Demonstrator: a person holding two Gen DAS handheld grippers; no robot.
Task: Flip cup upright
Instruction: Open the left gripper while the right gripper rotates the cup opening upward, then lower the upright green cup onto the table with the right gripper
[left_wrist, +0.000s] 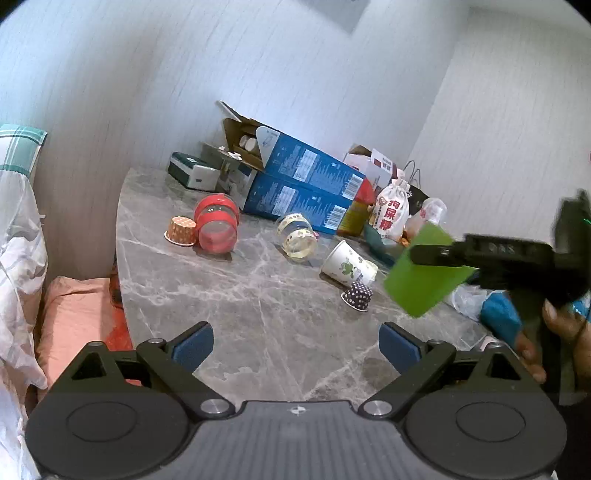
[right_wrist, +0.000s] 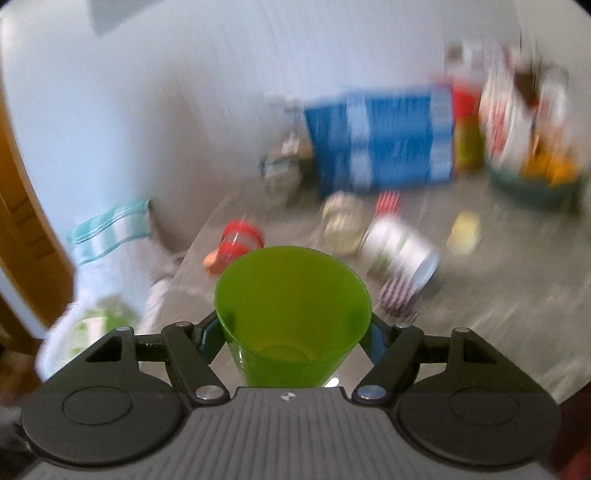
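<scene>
My right gripper (right_wrist: 293, 332) is shut on a green plastic cup (right_wrist: 291, 306). It holds the cup in the air above the grey marble table (left_wrist: 258, 314), mouth tilted up and away from me. In the left wrist view the green cup (left_wrist: 421, 277) hangs tilted at the right, clamped by the right gripper (left_wrist: 436, 254). My left gripper (left_wrist: 295, 345) is open and empty, low over the table's near part. The right wrist view is blurred by motion.
Several cups lie on the table: a red clear cup (left_wrist: 216, 225) beside an orange dotted paper cup (left_wrist: 181, 230), a clear patterned cup (left_wrist: 297, 236), a white paper cup (left_wrist: 347, 264), a dark dotted cup (left_wrist: 357, 295). Blue boxes (left_wrist: 303, 184), bags and bottles crowd the back.
</scene>
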